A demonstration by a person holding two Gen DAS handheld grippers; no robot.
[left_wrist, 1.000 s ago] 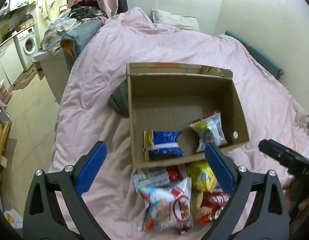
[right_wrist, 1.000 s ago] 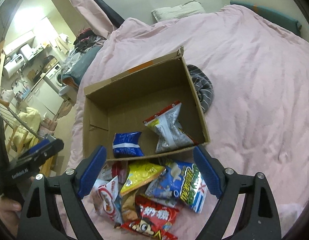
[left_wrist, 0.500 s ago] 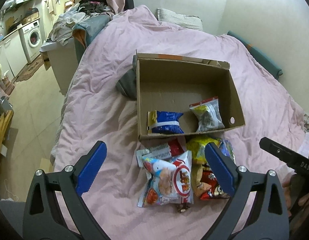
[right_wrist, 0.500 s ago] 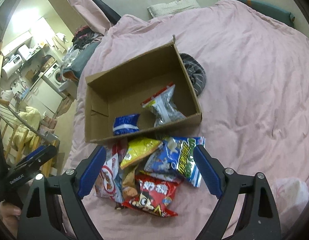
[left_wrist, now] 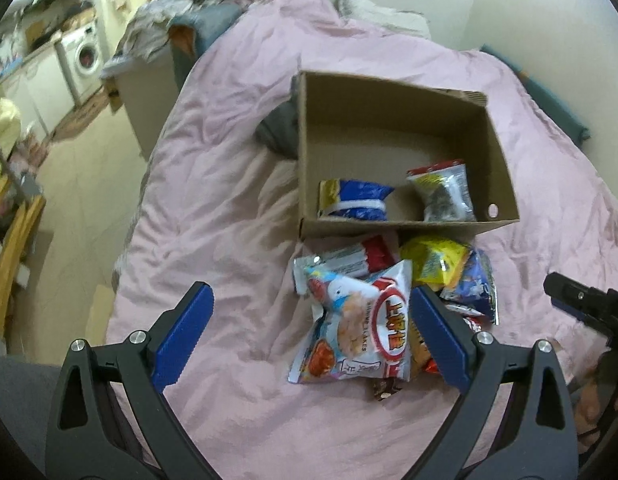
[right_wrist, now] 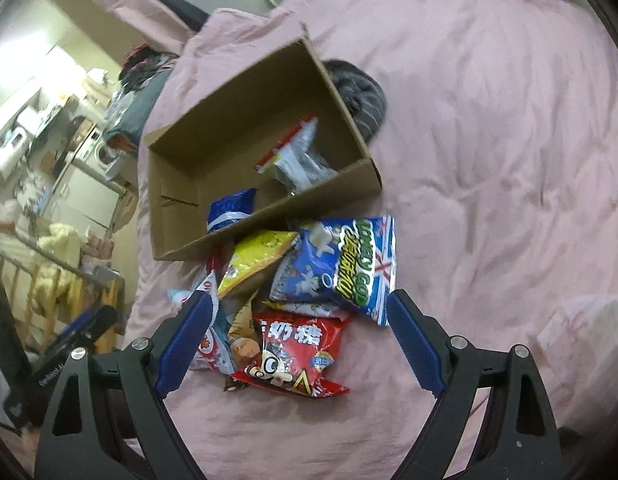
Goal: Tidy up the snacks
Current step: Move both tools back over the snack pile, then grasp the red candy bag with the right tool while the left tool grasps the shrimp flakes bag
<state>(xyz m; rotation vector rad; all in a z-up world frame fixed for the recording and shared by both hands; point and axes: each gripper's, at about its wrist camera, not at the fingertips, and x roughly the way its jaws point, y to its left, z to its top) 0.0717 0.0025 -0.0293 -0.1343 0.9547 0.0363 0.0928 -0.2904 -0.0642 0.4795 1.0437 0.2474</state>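
Note:
An open cardboard box (left_wrist: 505, 184) lies on a pink bed and also shows in the right wrist view (right_wrist: 169, 184). Inside are a blue snack bag (left_wrist: 355, 200) and a silver bag (left_wrist: 445, 190). A pile of snack bags lies in front of the box: a white shrimp-snack bag (left_wrist: 361, 328), a yellow bag (right_wrist: 257, 258), a blue bag (right_wrist: 341, 264) and a red bag (right_wrist: 293, 348). My left gripper (left_wrist: 311, 336) is open and empty above the pile's left side. My right gripper (right_wrist: 299, 340) is open and empty above the red bag.
A grey striped cloth (right_wrist: 359, 92) lies behind the box. The bed's left edge (left_wrist: 137, 216) drops to the floor. A washing machine (left_wrist: 85, 58) and laundry stand far left. A pillow (left_wrist: 381, 12) lies at the head. A white item (right_wrist: 581, 328) lies on the bed at right.
Both grippers have drawn back from the box toward me. The box looks smaller and the whole snack pile has come into view. Both grippers stayed open.

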